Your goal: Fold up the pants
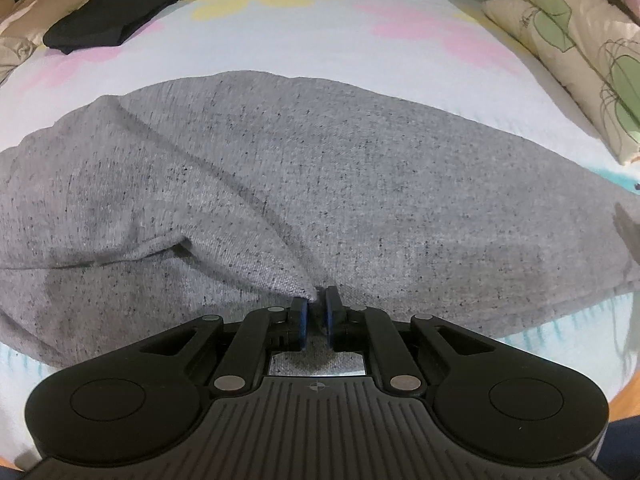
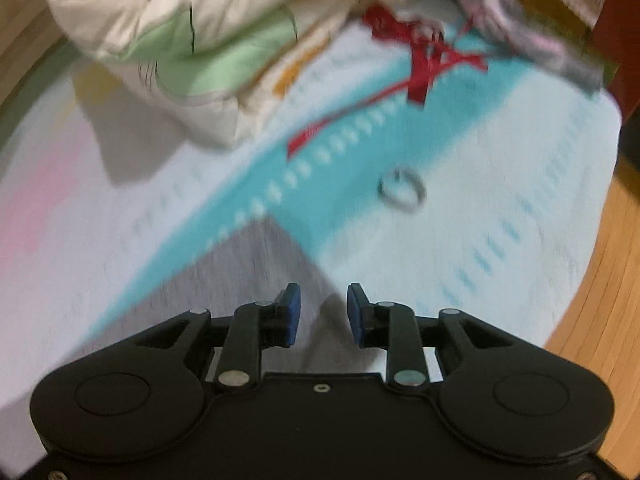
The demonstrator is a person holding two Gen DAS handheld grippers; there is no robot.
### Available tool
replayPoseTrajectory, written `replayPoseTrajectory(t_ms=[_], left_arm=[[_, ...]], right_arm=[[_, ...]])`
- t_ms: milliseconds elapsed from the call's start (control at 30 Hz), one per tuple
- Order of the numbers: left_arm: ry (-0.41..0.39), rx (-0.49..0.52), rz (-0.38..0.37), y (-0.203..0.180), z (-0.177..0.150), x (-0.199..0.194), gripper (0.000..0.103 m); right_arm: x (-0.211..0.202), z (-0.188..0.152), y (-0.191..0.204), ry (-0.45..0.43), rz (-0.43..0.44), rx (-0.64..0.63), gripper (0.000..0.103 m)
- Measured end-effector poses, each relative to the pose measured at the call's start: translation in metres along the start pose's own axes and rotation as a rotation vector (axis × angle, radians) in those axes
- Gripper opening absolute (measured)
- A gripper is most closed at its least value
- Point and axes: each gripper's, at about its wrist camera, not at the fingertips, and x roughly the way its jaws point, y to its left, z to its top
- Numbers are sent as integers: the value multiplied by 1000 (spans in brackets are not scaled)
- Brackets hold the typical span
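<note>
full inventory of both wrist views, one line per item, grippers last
pants: 1, speckled grey, spread across the bed, one corner pinched
bedsheet: 1, white with pink and yellow flowers and a teal band, under everything
folded garment: 1, black, far left on the sheet
quilt: 1, cream with green leaves, bundled at the far edge
ribbon: 1, red, on the teal band
ring: 1, grey, right of the band
left gripper: black, blue pads, shut on the pants
right gripper: black, blue pads, open, nothing between

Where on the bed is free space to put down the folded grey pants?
Free: the pale flower-print sheet between the speckled grey knit pants and the folded black garment. Crowded: the right side, with leaf-print pillows, a red ribbon and a small metal ring.
</note>
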Motion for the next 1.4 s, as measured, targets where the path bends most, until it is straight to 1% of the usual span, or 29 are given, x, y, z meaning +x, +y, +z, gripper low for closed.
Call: replayPoseTrajectory(t_ms=[67,100,167,333,467,533,567,600,700,733,800,867,900,933,967,1000,1033,1067,1100,1133,1167,1200,1233,1267,1333,1367,1400], left_arm=[[0,-4,0,1,0,0,10],[0,-3,1,1,0,0,10],[-2,-1,3,0,-1,0,10],[-4,10,10,-3,-1,2,9],[-3,9,8,-4,0,2,9],[-7,2,0,-3,0,1,7],[-14,-2,-2,-2,-1,-1,7],[-27,-2,-4,-2,-1,-5,7],[-95,41,4,-9,-4,-23,7],[-103,45,-5,-11,-5,-27,7],[-66,33,-37,-10,-7,-26,7],[9,10,-52,-6,-10,-13,7],[46,3,-54,-4,-13,-6,8],[45,4,-55,-3,-14,-4,8],[38,13,-52,-4,-14,-6,8],[39,21,-52,-5,-13,-7,9],[40,21,-53,-5,-13,-9,10],[44,15,-58,-4,-13,-10,15],[50,6,-66,-3,-13,-9,21],[53,0,-75,-3,-14,-9,22],[50,-1,-79,-2,-15,-11,23],[45,7,-77,-2,-17,-12,24],[40,22,-73,-3,-18,-13,25],[35,40,-69,-5,-21,-15,26],[28,75,-56,-8,-26,-17,26],[25,94,-49,-9,-28,-18,26],[24,106,-44,-9,-30,-20,26]], right_arm=[[4,-6,-2,41,-9,-40,37],[5,-9,-2,46,-25,-58,37],[3,-12,-1,40,-43,-81,37],[0,-16,7,30,-14,-100,37],[11,-19,12,55,-56,-140,38],[14,-20,13,64,-64,-151,38],[13,-21,14,67,-68,-156,30],[12,-22,15,61,-77,-166,14],[-4,-23,17,4,-79,-197,11],[-11,-23,16,-22,-75,-192,11],[-24,-22,12,-59,-57,-156,11],[-23,-20,8,-45,-65,-116,11],[-17,-20,7,-19,-85,-110,11],[-9,-20,7,11,-112,-111,11],[2,-21,7,59,-150,-114,11],[10,-23,7,99,-180,-119,8],[15,-24,8,108,-214,-122,9],[13,-22,9,87,-239,-121,10],[7,-22,11,47,-260,-112,18],[-2,-22,13,3,-266,-99,24],[-13,-21,16,-44,-270,-82,39],[-24,-20,20,-90,-267,-64,59],[-35,-21,25,-139,-260,-45,67],[-45,-22,31,-187,-248,-24,79],[-61,-29,46,-275,-194,13,80],[-67,-32,57,-300,-141,20,80],[-70,-38,68,-300,-90,19,80]])
